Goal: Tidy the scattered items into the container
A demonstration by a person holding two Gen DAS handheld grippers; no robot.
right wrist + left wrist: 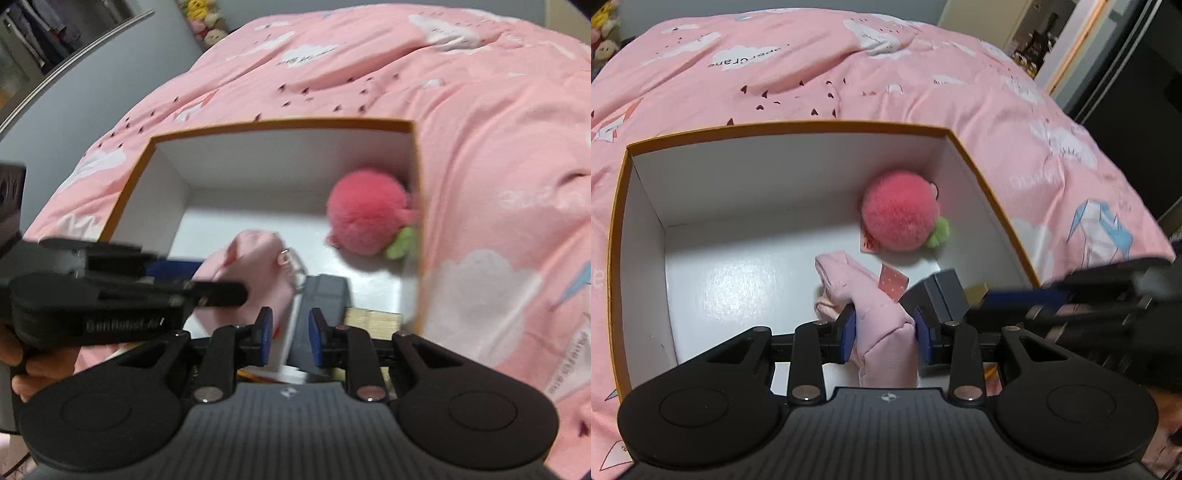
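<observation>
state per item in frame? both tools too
box: open, no lid
plush ball: lying inside box
pink cloth pouch: in box, clamped by left tool
grey case: in box, between right tool pads, not clearly gripped

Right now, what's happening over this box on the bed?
A person is tidying small things into a white-lined cardboard box with an orange rim on a pink quilt. The left claw grips a pale pink cloth pouch inside the box. The right claw stands slightly open around a small grey case. A fluffy pink pompom already lies in the far corner.
</observation>
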